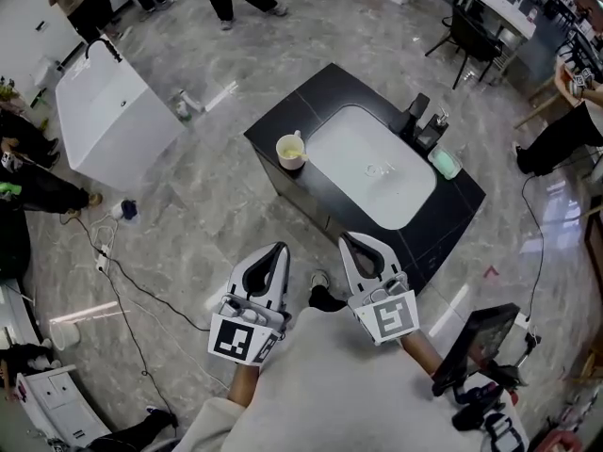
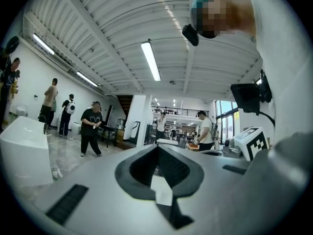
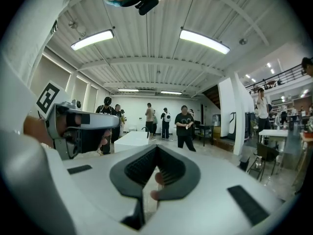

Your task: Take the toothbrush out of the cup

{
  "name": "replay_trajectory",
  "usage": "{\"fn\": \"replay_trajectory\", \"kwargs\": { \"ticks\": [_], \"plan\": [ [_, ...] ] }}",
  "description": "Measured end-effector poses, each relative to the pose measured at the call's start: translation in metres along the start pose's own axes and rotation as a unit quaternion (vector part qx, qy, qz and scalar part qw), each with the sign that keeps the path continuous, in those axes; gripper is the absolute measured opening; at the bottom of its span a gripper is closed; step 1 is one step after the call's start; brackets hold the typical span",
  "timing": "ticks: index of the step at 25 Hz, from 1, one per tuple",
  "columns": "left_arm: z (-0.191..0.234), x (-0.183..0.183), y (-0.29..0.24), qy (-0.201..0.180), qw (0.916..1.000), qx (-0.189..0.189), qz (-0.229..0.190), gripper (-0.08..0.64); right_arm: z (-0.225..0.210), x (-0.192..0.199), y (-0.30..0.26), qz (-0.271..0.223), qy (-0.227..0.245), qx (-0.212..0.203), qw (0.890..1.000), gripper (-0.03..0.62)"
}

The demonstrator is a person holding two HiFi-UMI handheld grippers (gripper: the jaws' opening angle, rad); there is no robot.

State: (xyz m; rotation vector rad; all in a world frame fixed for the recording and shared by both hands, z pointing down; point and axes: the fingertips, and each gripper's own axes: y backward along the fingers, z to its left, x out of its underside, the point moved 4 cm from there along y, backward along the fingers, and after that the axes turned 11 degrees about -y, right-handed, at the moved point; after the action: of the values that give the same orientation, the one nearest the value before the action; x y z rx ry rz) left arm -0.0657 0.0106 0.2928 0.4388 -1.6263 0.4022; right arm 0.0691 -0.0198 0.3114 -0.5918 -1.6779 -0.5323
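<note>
1. Head view: the cup (image 1: 290,151) stands on the near-left corner of the black counter (image 1: 316,90), just beside the white sink basin (image 1: 372,168) and well apart from both of your grippers. A pale stick leans at its rim. It is probably the toothbrush (image 1: 298,139), though it is too small here to be sure. Your left gripper (image 1: 277,252) and right gripper (image 1: 351,243) sit side by side in front of your chest. Their tips point toward the counter, and neither is over it yet.
2. Left gripper view: the jaws meet at the tips with nothing between them. The camera looks level across the hall at people (image 2: 92,129), and the cup does not show.
3. Right gripper view: these jaws are pressed together and empty too (no cup here either).
4. Risks from here:
   - If you reach the cup with the jaws closed, the tips will shove the brush or knock the cup, so part one pair before you get there.
   - The cup stands close to the counter's edge and looks light. A sideways or slanted pull on the brush could tip it or drag it off.
   - Draw the brush straight up, and consider steadying the cup with your other gripper.
</note>
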Motion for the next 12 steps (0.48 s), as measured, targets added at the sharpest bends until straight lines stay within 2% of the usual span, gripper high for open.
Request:
{"fn": "replay_trajectory", "kwargs": {
  "ticks": [12],
  "plan": [
    [0.024,-0.001,-0.036,-0.009,0.9998,-0.012,0.01,0.003,-0.029,-0.003,-0.041,0.003,-0.01,-0.011,1.0,0.005]
  ]
}}
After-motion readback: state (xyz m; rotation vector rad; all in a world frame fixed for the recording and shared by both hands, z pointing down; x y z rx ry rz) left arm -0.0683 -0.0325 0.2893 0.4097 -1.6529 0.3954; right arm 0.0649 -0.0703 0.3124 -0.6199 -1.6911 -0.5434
